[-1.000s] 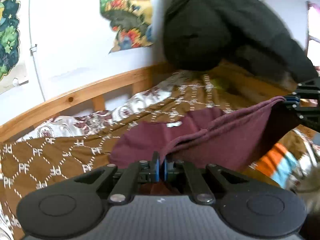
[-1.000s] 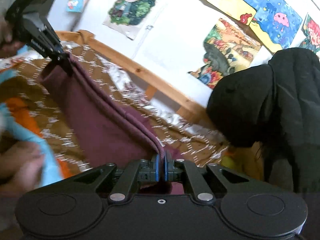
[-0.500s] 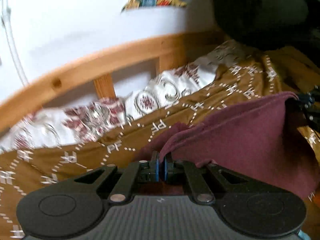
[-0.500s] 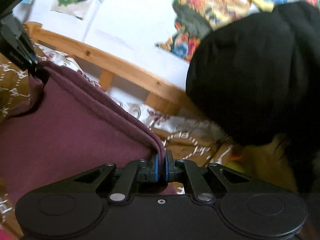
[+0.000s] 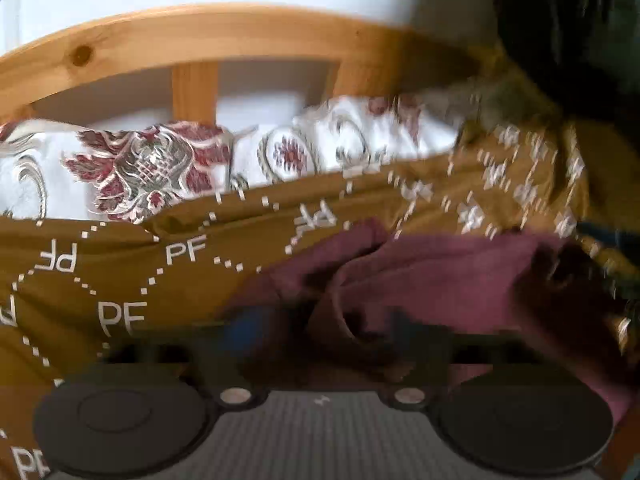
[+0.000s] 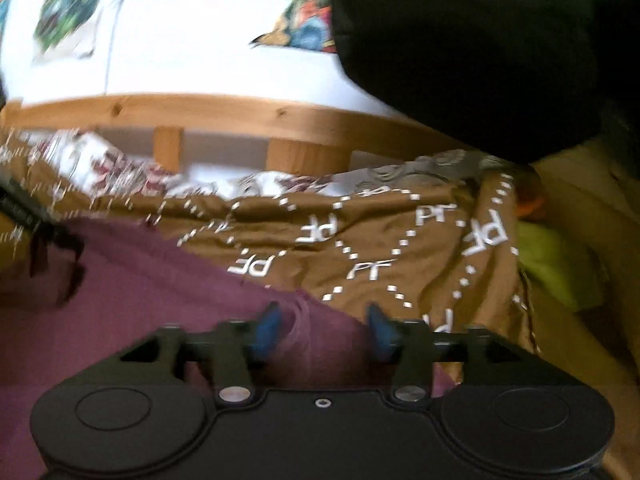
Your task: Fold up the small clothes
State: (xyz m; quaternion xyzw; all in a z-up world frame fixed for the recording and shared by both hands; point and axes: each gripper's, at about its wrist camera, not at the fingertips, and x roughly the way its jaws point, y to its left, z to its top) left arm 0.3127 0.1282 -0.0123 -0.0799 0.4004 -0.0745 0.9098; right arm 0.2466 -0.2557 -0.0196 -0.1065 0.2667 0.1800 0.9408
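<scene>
Two grippers point(image 5: 324, 332) point(image 6: 324, 328) just opened, wide over maroon garment point(image 6: 120, 288) on brown bedspread point(image 6: 380, 240), wooden rail point(image 5: 240, 36) behind.

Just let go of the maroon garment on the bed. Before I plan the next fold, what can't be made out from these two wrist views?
- Left wrist: left gripper smeared by motion blur; its jaws have just been opening, garment edge lies between them.
- Left wrist: maroon garment near part hidden behind the gripper body; fold neatness unclear.
- Right wrist: right gripper, jaws just opened, over a garment corner; garment's left side cut off by the frame edge.
- Brown bedspread under the garment is hidden.
</scene>
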